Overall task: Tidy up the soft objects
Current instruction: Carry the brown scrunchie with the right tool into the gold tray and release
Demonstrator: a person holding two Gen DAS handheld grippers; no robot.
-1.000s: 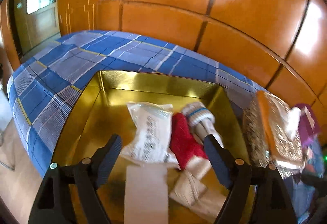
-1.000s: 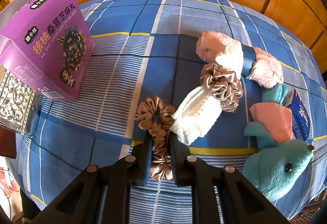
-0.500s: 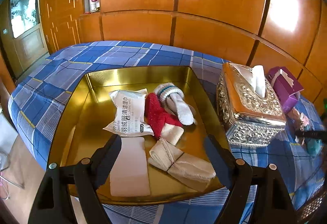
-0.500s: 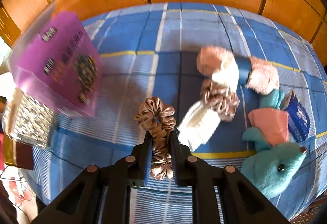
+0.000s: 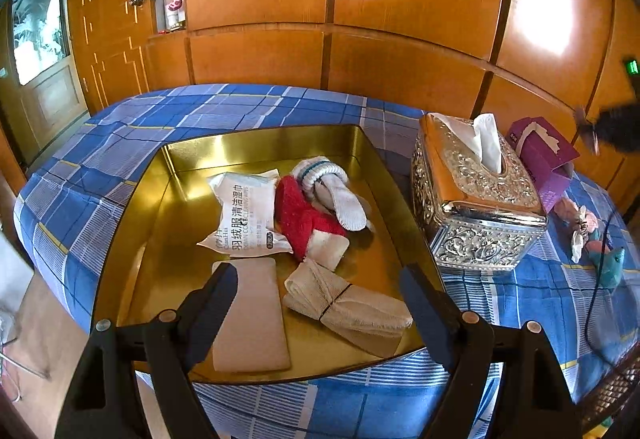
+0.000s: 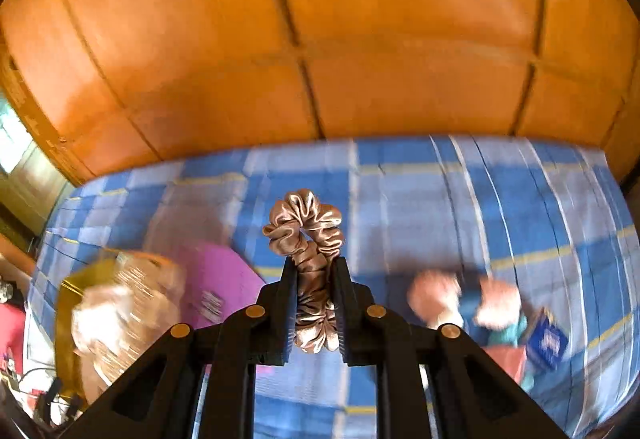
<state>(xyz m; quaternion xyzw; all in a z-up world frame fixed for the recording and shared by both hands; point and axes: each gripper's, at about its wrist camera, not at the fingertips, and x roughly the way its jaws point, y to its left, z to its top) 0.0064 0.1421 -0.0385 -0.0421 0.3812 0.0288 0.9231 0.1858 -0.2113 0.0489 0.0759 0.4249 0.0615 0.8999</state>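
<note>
A gold tray (image 5: 192, 155) lies on the blue checked cloth and holds a white wipes packet (image 5: 246, 213), a red sock (image 5: 302, 217), a white sock (image 5: 336, 187), a beige rolled cloth (image 5: 348, 305) and a pale flat pad (image 5: 252, 319). My left gripper (image 5: 320, 283) hangs open over the tray's near edge with nothing between its fingers. In the right wrist view my right gripper (image 6: 314, 271) is shut on a tan satin scrunchie (image 6: 306, 227), lifted well above the cloth. Other soft items (image 6: 464, 299) lie blurred below at the right.
An ornate silver tissue box (image 5: 476, 199) stands right of the tray, with a purple carton (image 5: 548, 155) behind it. A teal plush toy (image 5: 610, 267) and small pink pieces lie at the far right. Orange wood panelling closes the back.
My right gripper has lifted the scrunchie off the cloth and swung up; its view is now blurred. The left gripper drew back from the tray, bringing the tissue box into view.
</note>
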